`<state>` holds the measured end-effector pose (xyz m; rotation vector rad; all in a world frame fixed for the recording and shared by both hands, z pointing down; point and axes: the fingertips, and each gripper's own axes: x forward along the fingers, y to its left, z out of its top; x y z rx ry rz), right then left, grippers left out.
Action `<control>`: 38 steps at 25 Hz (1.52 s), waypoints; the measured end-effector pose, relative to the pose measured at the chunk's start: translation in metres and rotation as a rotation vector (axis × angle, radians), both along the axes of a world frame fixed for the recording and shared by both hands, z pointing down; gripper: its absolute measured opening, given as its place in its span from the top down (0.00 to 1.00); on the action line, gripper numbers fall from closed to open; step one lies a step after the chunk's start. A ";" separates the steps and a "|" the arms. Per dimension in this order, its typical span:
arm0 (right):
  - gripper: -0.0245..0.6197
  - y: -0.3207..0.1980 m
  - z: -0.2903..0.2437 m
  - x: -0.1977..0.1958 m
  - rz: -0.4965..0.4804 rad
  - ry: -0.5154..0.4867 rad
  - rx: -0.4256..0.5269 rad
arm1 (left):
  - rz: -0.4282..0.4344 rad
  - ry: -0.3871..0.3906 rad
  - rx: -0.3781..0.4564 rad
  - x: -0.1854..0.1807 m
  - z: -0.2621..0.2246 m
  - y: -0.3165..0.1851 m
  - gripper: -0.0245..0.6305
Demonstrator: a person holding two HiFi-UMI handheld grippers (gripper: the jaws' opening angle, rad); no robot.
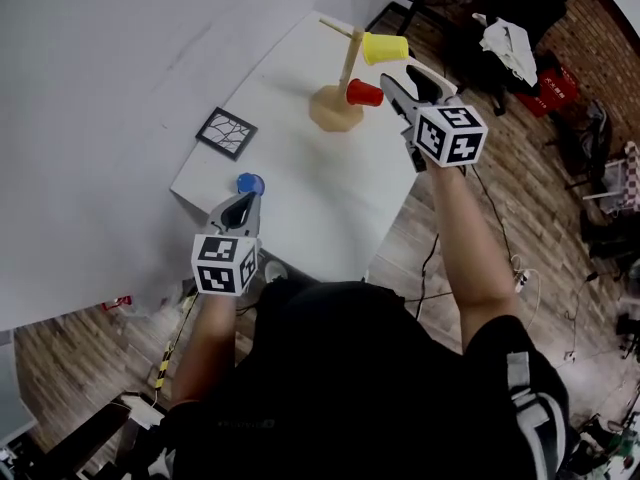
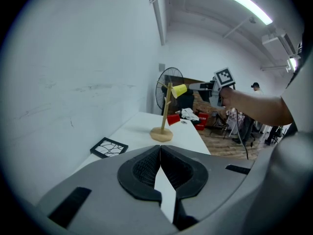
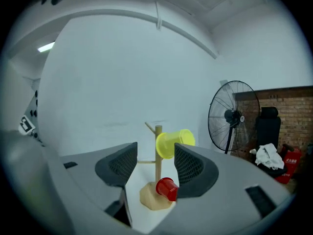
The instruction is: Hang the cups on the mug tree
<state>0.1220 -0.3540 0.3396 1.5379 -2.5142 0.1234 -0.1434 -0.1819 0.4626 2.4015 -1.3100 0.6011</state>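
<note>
A wooden mug tree (image 1: 337, 96) stands at the far end of the white table (image 1: 320, 198). A yellow cup (image 1: 385, 48) hangs on an upper peg and a red cup (image 1: 365, 93) on a lower one. My right gripper (image 1: 412, 80) is open and empty just right of the tree; in its own view the tree (image 3: 157, 180), yellow cup (image 3: 174, 143) and red cup (image 3: 167, 188) show between the jaws, beyond them. A blue cup (image 1: 250, 183) sits near the table's front edge, just ahead of my left gripper (image 1: 242, 202), which is shut on nothing (image 2: 159, 150).
A black-framed square coaster (image 1: 226, 133) lies on the table's left side near the wall. Past the table's right edge is wooden floor with cables, a standing fan (image 3: 230, 117), a white cloth (image 1: 508, 43) on dark furniture and a red crate (image 1: 556, 88).
</note>
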 end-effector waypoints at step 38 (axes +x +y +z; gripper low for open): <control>0.62 0.169 0.148 -0.257 -0.614 0.243 -0.183 | -0.193 -0.017 -0.033 -0.063 0.029 0.039 0.94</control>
